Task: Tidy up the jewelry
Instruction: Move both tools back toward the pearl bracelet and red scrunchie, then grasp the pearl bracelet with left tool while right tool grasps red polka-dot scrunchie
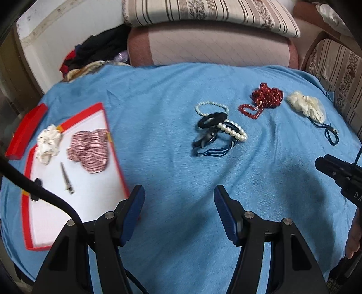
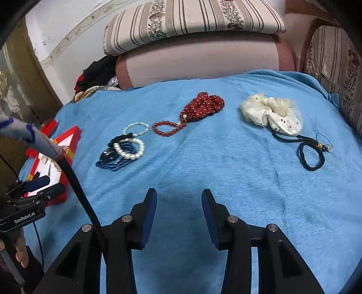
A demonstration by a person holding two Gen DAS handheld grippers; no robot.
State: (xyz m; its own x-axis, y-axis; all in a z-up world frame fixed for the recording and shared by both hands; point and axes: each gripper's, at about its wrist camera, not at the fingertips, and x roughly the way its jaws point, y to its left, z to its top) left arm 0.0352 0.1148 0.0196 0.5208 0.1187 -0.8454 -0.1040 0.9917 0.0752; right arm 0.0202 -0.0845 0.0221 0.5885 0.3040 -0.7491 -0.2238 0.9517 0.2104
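Note:
My left gripper hangs open above the blue blanket, nothing between its fingers. Left of it lies a red tray with a white floor holding a cream scrunchie, a striped pink scrunchie and a metal hair clip. Ahead lie a pearl bracelet on dark hair bands, a pale bead bracelet, a red bead bracelet, a red dotted scrunchie and a cream scrunchie. My right gripper is open and empty, short of the pearl bracelet, red scrunchie, cream scrunchie and black hair tie.
The red tray's lid lies at the blanket's left edge. Striped cushions and a pink bolster stand behind the blanket, with dark clothes piled at the back left. The right gripper's body shows at the right edge.

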